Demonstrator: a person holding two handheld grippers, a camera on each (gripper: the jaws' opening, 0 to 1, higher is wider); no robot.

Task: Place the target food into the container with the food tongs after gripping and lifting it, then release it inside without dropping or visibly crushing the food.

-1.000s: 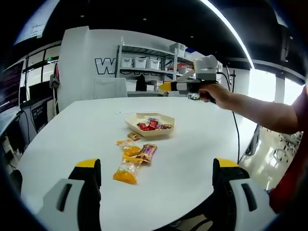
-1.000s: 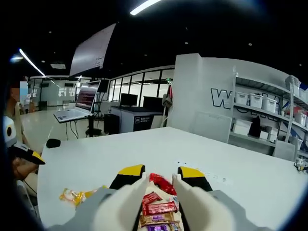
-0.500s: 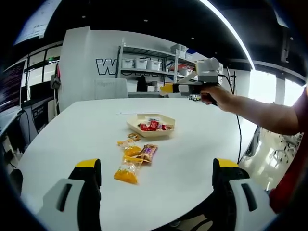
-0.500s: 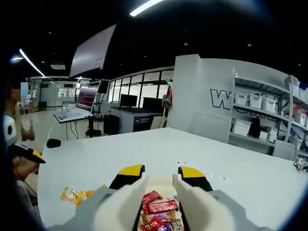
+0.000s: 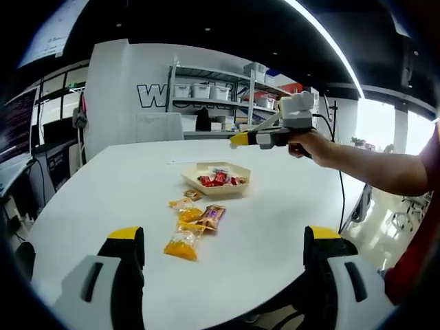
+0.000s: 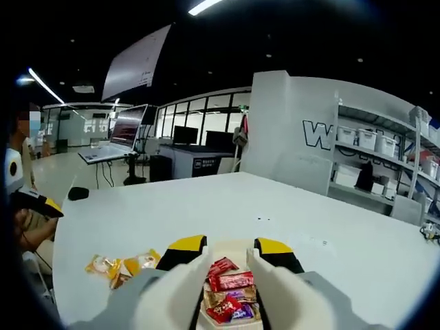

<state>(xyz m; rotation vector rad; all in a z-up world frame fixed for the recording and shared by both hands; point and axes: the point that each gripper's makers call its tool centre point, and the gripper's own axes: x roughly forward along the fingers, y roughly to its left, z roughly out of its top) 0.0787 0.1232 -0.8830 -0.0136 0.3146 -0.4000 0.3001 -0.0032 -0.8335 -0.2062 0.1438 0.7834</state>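
A beige hexagonal tray holds red-wrapped snacks in the middle of the white round table. Nearer to me lie loose snacks: a yellow packet, a brown bar and an orange packet. My left gripper is low over the near table edge, jaws wide open and empty. A hand holds my right gripper above and just right of the tray, tipped down. In the right gripper view my right gripper stands narrowly open over the tray, with red snacks seen through the gap.
Loose packets lie left of the tray in the right gripper view. The person's forearm reaches in from the right. Shelves with white bins stand behind the table. A seated person is at the far left.
My right gripper has tipped downward and drawn back a little over the tray. The red wrapper seen between its jaw tips a second ago is gone from there. My left gripper holds still.
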